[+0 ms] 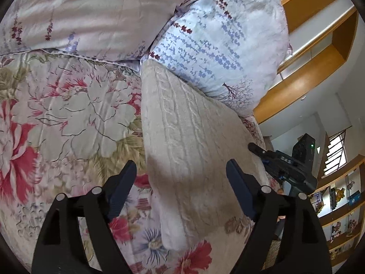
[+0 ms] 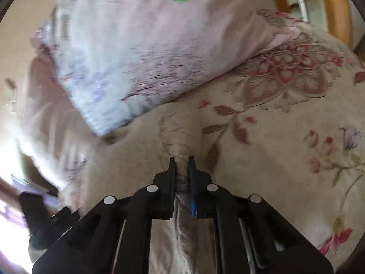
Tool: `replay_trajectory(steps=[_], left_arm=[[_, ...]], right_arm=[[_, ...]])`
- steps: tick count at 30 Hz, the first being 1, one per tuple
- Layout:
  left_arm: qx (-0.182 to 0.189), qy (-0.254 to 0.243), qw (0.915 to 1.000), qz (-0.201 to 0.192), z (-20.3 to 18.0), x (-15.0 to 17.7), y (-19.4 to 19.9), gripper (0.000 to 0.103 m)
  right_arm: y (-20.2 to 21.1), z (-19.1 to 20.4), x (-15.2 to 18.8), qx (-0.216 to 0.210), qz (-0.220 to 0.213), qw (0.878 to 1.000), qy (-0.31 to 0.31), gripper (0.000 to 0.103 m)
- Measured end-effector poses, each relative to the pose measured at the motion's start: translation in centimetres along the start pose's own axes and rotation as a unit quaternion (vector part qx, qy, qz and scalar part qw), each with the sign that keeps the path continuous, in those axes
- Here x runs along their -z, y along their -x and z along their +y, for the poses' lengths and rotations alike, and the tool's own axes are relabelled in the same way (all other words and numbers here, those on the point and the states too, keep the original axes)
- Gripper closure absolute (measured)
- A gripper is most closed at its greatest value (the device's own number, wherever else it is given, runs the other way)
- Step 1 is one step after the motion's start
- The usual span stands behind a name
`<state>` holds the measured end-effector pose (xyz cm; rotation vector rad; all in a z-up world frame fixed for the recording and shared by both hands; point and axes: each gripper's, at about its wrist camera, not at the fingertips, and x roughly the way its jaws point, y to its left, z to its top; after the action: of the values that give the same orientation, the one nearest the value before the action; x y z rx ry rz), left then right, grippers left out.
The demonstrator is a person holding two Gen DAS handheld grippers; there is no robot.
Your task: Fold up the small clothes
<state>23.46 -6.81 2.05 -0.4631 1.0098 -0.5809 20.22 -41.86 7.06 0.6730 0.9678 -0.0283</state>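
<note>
Right gripper has the knit, left one is just hovering over it

The cream cable-knit garment (image 1: 182, 141) lies lengthwise on the floral bedspread (image 1: 57, 118), its far end touching the blue-flowered pillow (image 1: 216, 41), running straight ahead between the spread-apart fingers of the left gripper (image 1: 182, 178), which holds nothing. The right gripper (image 2: 181, 159) is pinched tight on a bunched edge of the knit, so it's the nearer one. Count: one garment, two pillows, two grippers.

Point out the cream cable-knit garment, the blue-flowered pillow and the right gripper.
cream cable-knit garment (image 1: 182, 132): left wrist view, on its cable-patterned middle.
blue-flowered pillow (image 1: 219, 45): left wrist view, on its printed face.
right gripper (image 2: 181, 159): right wrist view, between its fingertips.
</note>
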Motion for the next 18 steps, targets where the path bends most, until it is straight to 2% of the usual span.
replay_trajectory(steps=[3, 5, 7, 8, 9, 11, 18], left_arm=[[-0.002, 0.008, 0.9999, 0.007, 0.2, -0.3, -1.1, 0.02], [0.001, 0.016, 0.9998, 0.011, 0.4, -0.4, -1.5, 0.019], [0.005, 0.021, 0.9997, 0.013, 0.5, -0.7, -1.9, 0.018], [0.006, 0.024, 0.9996, 0.012, 0.5, -0.8, -2.0, 0.018], [0.009, 0.026, 0.9996, 0.01, 0.5, -1.1, -2.1, 0.018], [0.01, 0.029, 0.9995, 0.012, 0.5, -1.4, -2.5, 0.016], [0.022, 0.037, 0.9986, 0.029, 0.6, -2.3, -3.9, 0.015]], right_arm=[[-1.0, -1.3, 0.3, 0.007, 0.008, 0.999, -0.032, 0.093], [-0.9, -1.3, 0.3, 0.001, 0.013, 1.0, -0.027, 0.092], [-0.3, -1.3, 0.1, -0.015, 0.019, 0.999, -0.028, 0.085], [0.3, -1.5, 0.0, -0.029, 0.021, 0.999, -0.037, 0.07], [0.7, -1.7, -0.2, -0.039, 0.022, 0.998, -0.043, 0.045], [1.4, -2.1, -0.6, -0.061, 0.02, 0.997, -0.049, 0.025], [-0.3, -1.5, -0.8, -0.066, 0.075, 0.995, -0.018, 0.025]])
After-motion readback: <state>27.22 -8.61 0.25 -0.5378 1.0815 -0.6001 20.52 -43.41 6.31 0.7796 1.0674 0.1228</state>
